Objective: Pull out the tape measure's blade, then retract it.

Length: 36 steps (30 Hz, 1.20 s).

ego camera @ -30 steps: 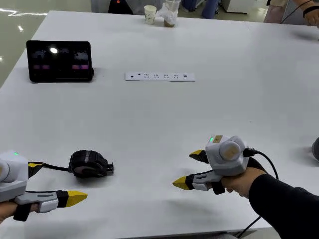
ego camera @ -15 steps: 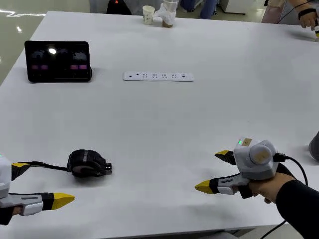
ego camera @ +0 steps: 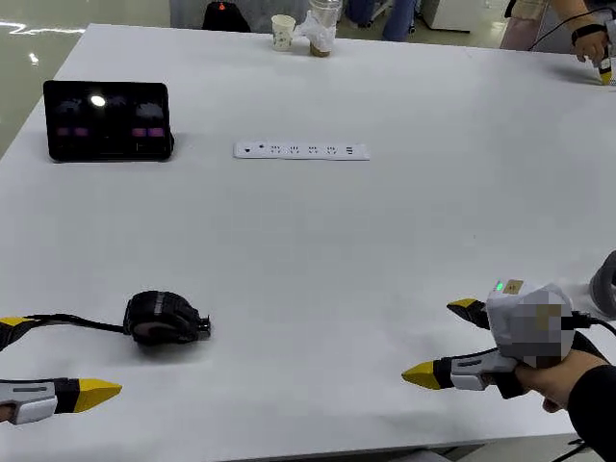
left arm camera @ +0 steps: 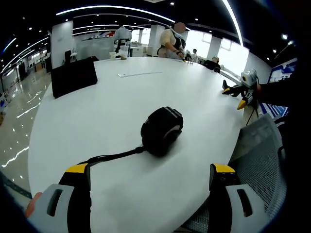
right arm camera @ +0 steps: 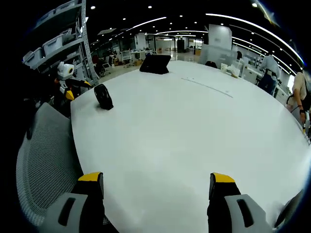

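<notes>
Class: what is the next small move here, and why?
Probably ease the left gripper forward to clamp the tape measure: it lies on the table just ahead of those open jaws, no blade drawn out, while the right gripper sits far off.

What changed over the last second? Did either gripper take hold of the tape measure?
The right gripper moved off to the person's right, away from the tape measure. The left gripper drew back to the left. Nothing was taken hold of or let go; both stay open. The tape measure, tablet and power strip lie where they were; their slight shift is the camera's.
</notes>
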Each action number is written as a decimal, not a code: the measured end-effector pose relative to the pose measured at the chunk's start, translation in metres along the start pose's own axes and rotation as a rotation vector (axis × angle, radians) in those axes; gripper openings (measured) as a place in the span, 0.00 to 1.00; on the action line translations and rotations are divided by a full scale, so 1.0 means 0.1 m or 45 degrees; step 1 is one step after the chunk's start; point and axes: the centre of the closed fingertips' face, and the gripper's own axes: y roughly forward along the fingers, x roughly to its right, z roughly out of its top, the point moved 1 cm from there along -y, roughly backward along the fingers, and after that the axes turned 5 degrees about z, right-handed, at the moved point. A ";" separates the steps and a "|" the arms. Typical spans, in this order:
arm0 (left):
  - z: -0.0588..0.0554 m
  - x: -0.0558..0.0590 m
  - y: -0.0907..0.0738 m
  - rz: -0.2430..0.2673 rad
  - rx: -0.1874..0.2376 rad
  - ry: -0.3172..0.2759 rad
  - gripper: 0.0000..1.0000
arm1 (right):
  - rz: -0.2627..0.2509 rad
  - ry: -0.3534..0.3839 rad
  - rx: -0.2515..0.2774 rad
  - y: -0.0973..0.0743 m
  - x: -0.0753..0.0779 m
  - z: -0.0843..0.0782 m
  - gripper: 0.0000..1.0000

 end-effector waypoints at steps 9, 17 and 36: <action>0.02 -0.07 -0.05 0.001 -0.014 0.004 0.99 | -0.031 -0.045 -0.055 -0.13 0.09 -0.15 0.99; 0.02 -0.13 -0.07 0.026 -0.033 0.034 0.99 | -0.030 -0.099 -0.045 -0.23 0.17 -0.16 0.99; -0.05 -0.17 -0.11 0.028 -0.057 0.047 0.99 | -0.013 -0.037 -0.045 -0.20 0.09 -0.23 0.99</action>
